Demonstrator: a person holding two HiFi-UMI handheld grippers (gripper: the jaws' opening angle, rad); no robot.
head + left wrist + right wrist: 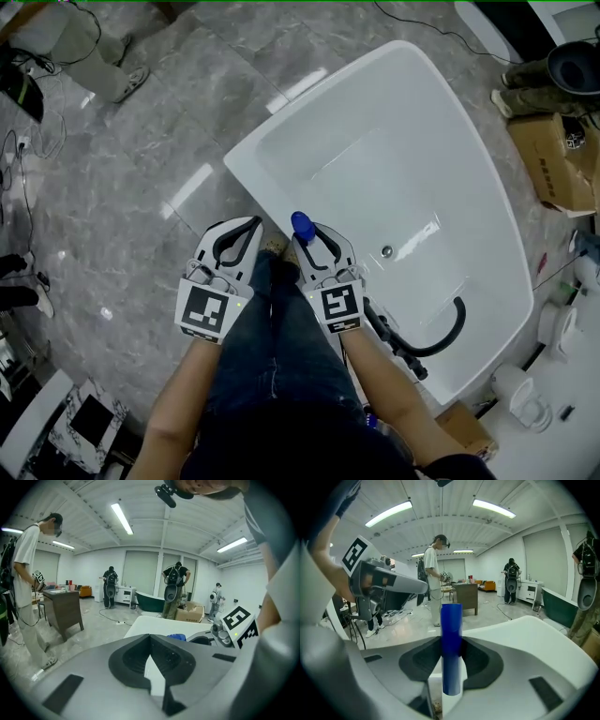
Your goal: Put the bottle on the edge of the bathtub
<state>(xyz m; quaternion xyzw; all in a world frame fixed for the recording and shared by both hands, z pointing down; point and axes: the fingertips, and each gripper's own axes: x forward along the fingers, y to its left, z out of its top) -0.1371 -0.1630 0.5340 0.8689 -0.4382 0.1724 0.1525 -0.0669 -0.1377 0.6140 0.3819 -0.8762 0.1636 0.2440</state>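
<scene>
My right gripper is clamped on the upright blue bottle, at the near rim of the white bathtub. My left gripper, just left of it, has its tips together (nothing between them).

No word, brand or number can be read here. The cube of the left gripper and the cube of the right gripper each carry a black-and-white square marker, which is a pattern and not letters. The cardboard box beside the bathtub has dark print on top, perhaps a logo, too small to read.
</scene>
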